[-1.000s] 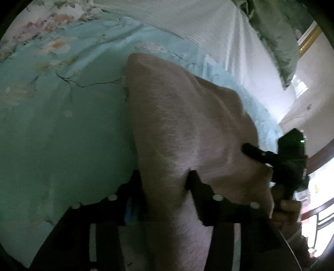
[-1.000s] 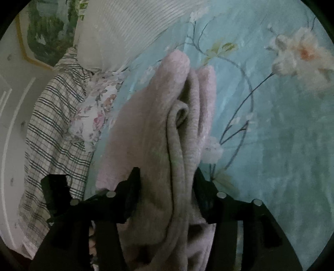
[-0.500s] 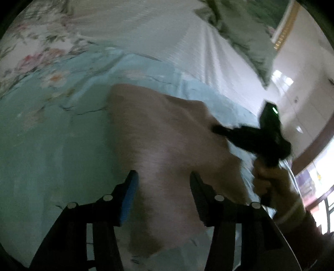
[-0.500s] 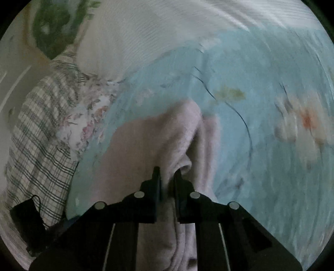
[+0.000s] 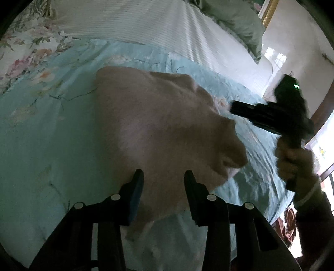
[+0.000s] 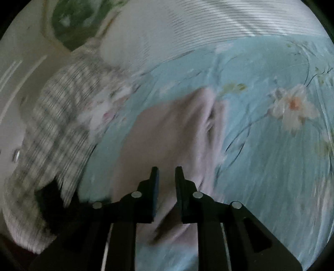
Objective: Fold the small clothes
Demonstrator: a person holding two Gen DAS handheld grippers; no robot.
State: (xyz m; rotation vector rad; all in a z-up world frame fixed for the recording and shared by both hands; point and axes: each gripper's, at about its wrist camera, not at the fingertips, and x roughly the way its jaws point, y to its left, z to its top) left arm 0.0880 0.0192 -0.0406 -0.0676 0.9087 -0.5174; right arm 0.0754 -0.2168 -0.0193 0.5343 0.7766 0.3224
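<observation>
A pink garment (image 5: 158,125) lies folded on the light blue flowered bedspread (image 5: 41,146). My left gripper (image 5: 163,177) hovers over its near edge. Its jaws are closing, and the cloth shows in the gap below them but the pads do not press on it. In the left wrist view a hand holds my right gripper (image 5: 235,109) just off the garment's right side, clear of the cloth. In the right wrist view the right gripper (image 6: 166,168) has a narrow gap that is opening, with nothing pinched and the garment (image 6: 167,129) beyond it.
A white ribbed cover (image 5: 146,23) lies at the far side of the bed, with a green pillow (image 5: 235,18) beside it. A plaid cloth (image 6: 52,125) and a small flowered cloth (image 6: 104,108) lie left of the garment in the right wrist view.
Both grippers let go of the pink garment and drew back and up. The right jaws narrowed sharply. The garment now lies flat on the bedspread.
</observation>
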